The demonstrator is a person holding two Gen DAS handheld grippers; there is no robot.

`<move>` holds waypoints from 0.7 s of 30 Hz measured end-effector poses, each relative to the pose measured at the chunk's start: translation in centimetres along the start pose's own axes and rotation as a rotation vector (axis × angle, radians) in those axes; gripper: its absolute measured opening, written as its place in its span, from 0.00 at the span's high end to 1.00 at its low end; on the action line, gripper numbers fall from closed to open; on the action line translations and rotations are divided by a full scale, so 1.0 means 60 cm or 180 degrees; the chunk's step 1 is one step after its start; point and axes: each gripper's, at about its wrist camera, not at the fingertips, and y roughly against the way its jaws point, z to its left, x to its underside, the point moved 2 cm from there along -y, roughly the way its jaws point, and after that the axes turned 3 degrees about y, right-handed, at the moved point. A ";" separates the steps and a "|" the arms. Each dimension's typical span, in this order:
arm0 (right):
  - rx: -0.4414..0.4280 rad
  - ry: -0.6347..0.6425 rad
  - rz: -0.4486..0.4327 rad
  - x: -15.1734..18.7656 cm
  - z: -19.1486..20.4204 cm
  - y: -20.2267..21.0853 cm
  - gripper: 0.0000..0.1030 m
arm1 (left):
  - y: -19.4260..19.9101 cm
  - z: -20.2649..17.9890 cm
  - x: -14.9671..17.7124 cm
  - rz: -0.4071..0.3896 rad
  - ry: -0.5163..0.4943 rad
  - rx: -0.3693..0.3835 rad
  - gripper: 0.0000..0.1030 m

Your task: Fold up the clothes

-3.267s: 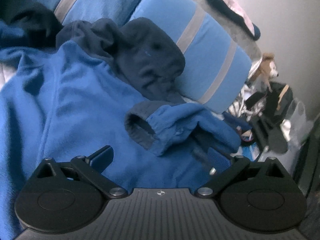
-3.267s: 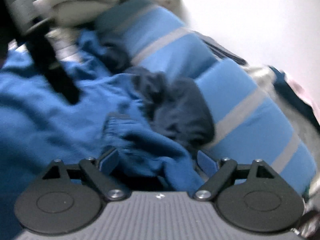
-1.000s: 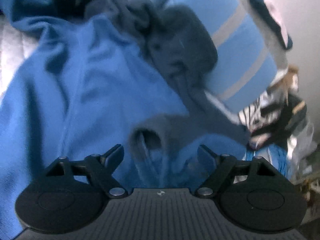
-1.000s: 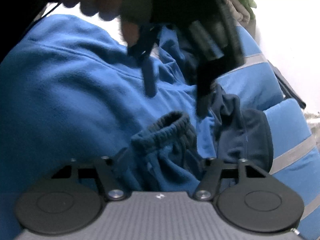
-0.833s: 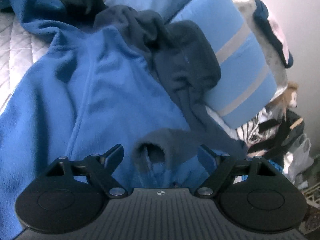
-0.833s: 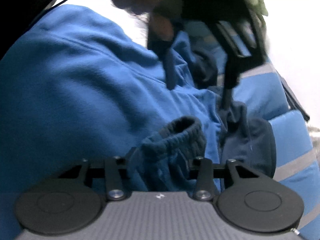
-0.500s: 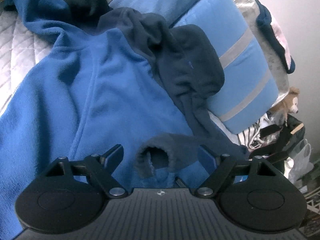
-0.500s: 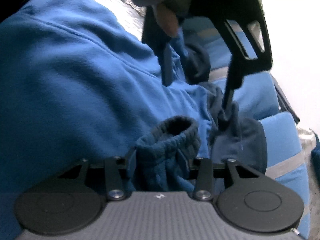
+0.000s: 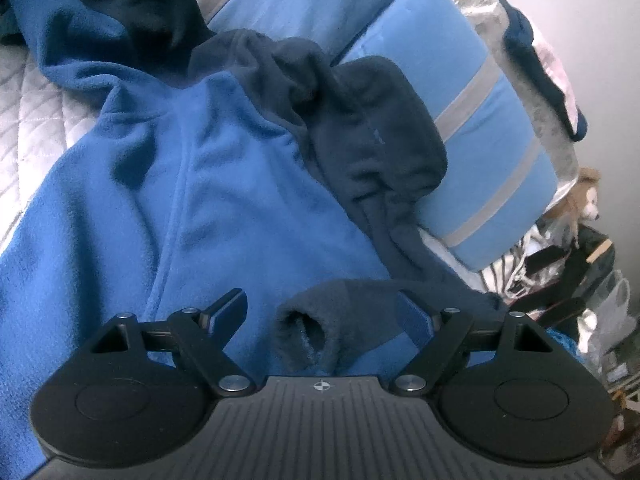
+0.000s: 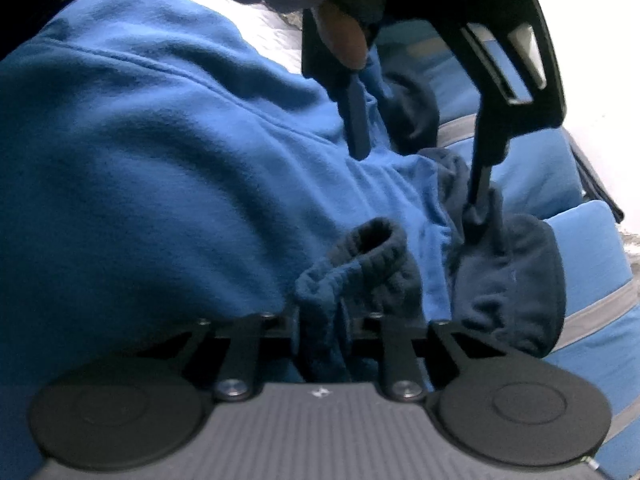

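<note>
Our right gripper [image 10: 326, 322] has just been closing and now pinches the dark cuff [image 10: 362, 264] of the blue fleece [image 9: 224, 208] at near centre, while our left gripper [image 9: 320, 312] stands wide around it, so the sleeve fold can likely begin.

Black ribbed claw [image 9: 322, 312], silver pivot screws

Soft fleece, matt plastic, bare screw heads

Fleece jacket [image 9: 224, 200]: napped blue cloth, matt; its cuff [image 9: 320, 320] dark, ribbed knit. Pillow [image 9: 472, 120]: smooth woven cloth, grey bands. Bed cover [image 9: 28, 104]: quilted, pale. Left hand-held gripper [image 9: 320, 312]: matt black plastic, ribbed top, shiny metal screws. Right hand-held gripper [image 10: 322, 320]: same finish.
</note>
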 end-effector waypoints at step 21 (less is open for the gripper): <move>0.3136 -0.3039 0.0709 0.431 -0.537 0.406 0.88 | 0.070 -0.073 -0.009 -0.0688 -0.0160 0.1083 0.19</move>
